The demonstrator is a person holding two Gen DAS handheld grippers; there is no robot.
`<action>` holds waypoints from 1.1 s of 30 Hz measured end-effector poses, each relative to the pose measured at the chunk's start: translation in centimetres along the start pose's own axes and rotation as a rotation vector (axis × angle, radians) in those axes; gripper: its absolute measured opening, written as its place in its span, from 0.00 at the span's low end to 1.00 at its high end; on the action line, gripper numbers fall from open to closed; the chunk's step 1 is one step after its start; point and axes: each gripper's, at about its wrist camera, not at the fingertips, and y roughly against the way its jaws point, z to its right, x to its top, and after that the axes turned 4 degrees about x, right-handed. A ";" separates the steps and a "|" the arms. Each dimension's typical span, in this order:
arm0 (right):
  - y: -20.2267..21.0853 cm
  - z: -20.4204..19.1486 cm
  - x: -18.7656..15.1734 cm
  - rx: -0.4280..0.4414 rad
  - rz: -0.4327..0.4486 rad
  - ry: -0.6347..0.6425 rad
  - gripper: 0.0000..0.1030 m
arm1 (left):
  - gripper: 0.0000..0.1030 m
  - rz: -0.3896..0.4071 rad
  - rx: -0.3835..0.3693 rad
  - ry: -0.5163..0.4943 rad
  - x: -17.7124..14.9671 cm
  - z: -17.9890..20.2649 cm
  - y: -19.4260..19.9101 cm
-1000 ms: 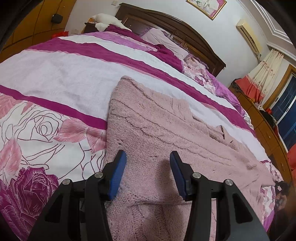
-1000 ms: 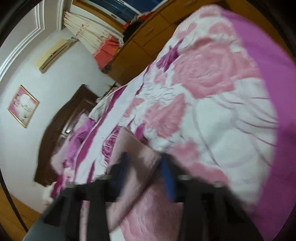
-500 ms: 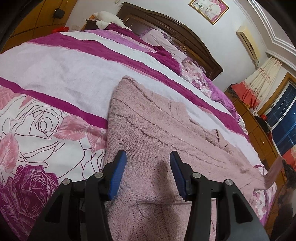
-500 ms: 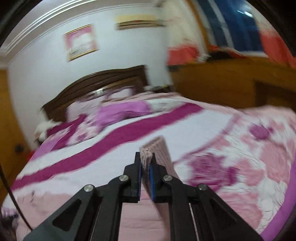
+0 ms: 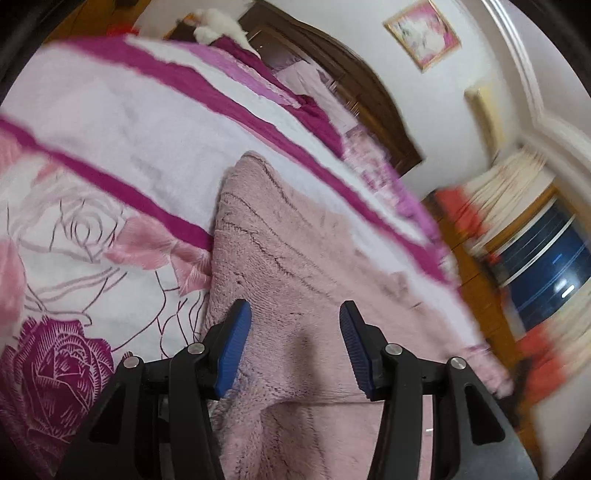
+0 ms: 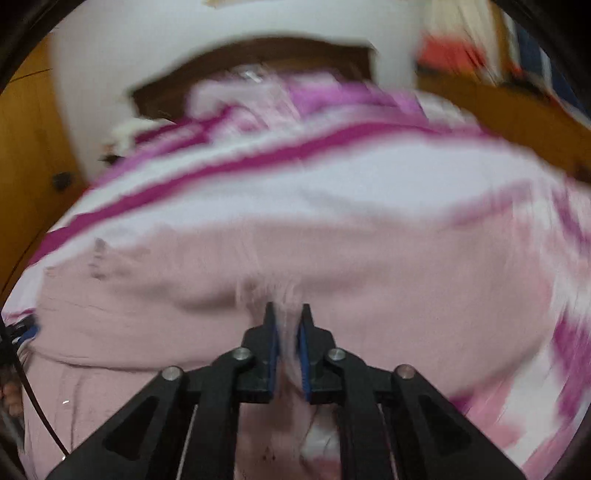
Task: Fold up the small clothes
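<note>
On the bed (image 5: pixel 110 122), centre of the left wrist frame, a pink knitted sweater (image 5: pixel 295 251) lies spread over the rose-print, magenta-striped bedspread (image 5: pixel 74 229); a folded edge shows low in the frame. Left hand-held gripper (image 5: pixel 295 347) at bottom centre, blue pads wide apart, gripping nothing, poised over the sweater's near part. Right wrist frame is blurred: right hand-held gripper (image 6: pixel 287 350) at lower centre, pads nearly together, pinching a ridge of the sweater (image 6: pixel 369 280) that bunches up between them. Sweater fills the lower half of that frame, bedspread (image 6: pixel 295 177) above it. Dark wooden headboard (image 5: pixel 354 85) upper centre, framed picture (image 5: pixel 423 33) upper right, curtains (image 5: pixel 509 177) and window at right.
</note>
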 end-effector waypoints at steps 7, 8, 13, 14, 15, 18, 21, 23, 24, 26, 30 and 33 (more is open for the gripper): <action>6.5 9.6 -5.2 0.355 0.353 -0.434 0.80 | 0.24 -0.048 -0.195 0.083 -5.8 7.1 2.4; 6.4 11.1 -5.1 0.331 0.334 -0.469 0.80 | 0.24 -0.069 -0.230 0.073 -7.2 9.3 2.0; 5.5 16.0 -5.9 0.392 0.252 -0.718 0.71 | 0.25 -0.327 -0.310 -0.023 -14.0 21.1 -4.6; 5.5 16.0 -5.7 0.380 0.233 -0.723 0.71 | 0.25 -0.378 -0.315 -0.033 -15.0 22.8 -6.3; 5.5 15.8 -5.4 0.354 0.199 -0.720 0.71 | 0.25 -0.420 -0.308 -0.048 -15.9 24.4 -8.2; 6.1 15.7 -5.0 0.317 0.164 -0.730 0.71 | 0.25 -0.491 -0.237 -0.040 -17.7 26.4 -13.0; 6.9 16.6 -4.5 0.323 0.161 -0.774 0.71 | 0.25 -0.529 -0.174 0.022 -18.3 26.5 -16.2; 7.5 17.6 -4.3 0.354 0.161 -0.824 0.71 | 0.25 -0.508 -0.162 0.029 -18.3 26.6 -16.6; 7.6 17.8 -4.1 0.370 0.166 -0.848 0.71 | 0.25 -0.500 -0.159 0.026 -18.3 26.6 -16.6; 7.7 18.3 -4.1 0.420 0.181 -0.893 0.71 | 0.25 -0.488 -0.148 0.028 -18.1 26.9 -17.3; 8.8 18.7 -3.4 0.525 0.193 -0.905 0.71 | 0.23 -0.448 -0.175 0.109 -17.6 26.8 -18.0; 9.7 18.7 -2.9 0.536 0.243 -0.859 0.71 | 0.00 -0.417 -0.158 0.062 -17.1 26.9 -17.8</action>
